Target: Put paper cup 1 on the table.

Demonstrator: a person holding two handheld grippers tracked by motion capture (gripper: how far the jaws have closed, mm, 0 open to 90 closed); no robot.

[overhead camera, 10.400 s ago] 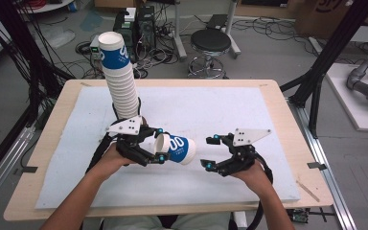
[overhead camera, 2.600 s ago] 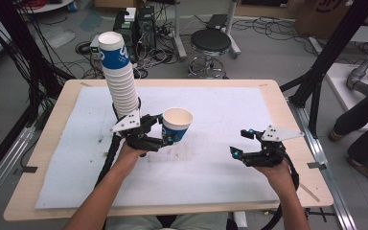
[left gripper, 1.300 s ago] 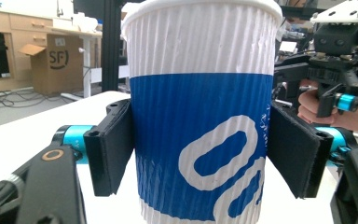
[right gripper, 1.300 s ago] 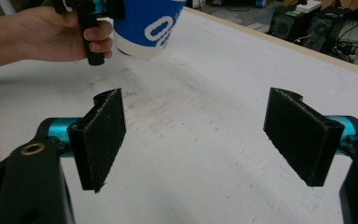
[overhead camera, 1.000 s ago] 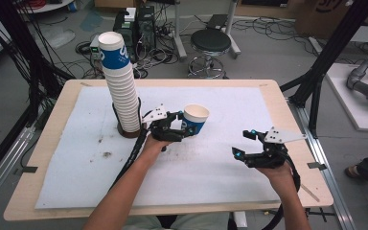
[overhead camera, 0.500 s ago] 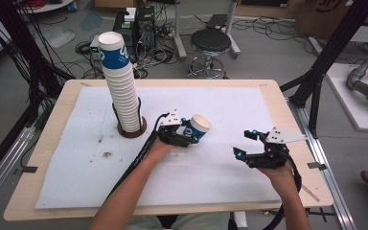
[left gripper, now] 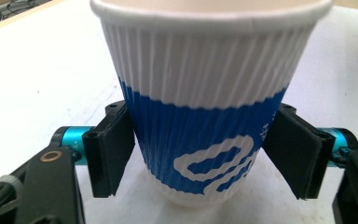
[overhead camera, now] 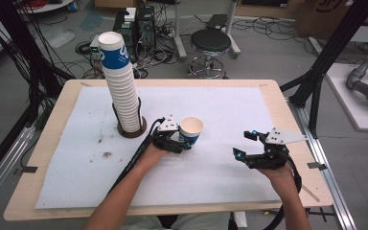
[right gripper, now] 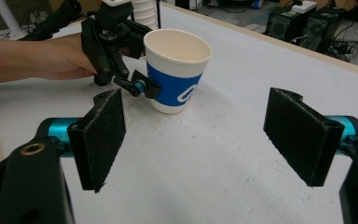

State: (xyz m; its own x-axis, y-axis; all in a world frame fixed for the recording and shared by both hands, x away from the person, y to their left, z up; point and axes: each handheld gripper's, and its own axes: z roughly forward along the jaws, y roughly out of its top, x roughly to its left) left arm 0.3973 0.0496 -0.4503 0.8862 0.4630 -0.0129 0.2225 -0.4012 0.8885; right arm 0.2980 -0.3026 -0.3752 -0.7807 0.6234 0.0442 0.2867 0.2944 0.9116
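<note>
A single white ribbed paper cup with a blue band (overhead camera: 191,131) stands upright on the white mat of the desk (overhead camera: 230,172), just right of centre in the high view, mouth up and base flat on the mat, as if it has been set there to stand alone. The left claw (overhead camera: 184,142) reaches in from the lower left and brackets the cup low on its blue band. In the left gripper view the pads (left gripper: 109,154) flank the cup (left gripper: 205,116): the left pad seems just to brush the wall, while the right one stands a little off it. Its jaws have just been opening with the cup between them, so this reads as a release after placing, not a grip.

At the upper left of the high view a tall stack of the same white and blue cups (overhead camera: 122,86) rises from a dark round holder (overhead camera: 132,130); it is the likely source of this cup.

The right claw (overhead camera: 243,144) hovers at the right, well apart from the cup. Its jaws are spread wide with nothing between them, probably waiting out of the way.
</note>
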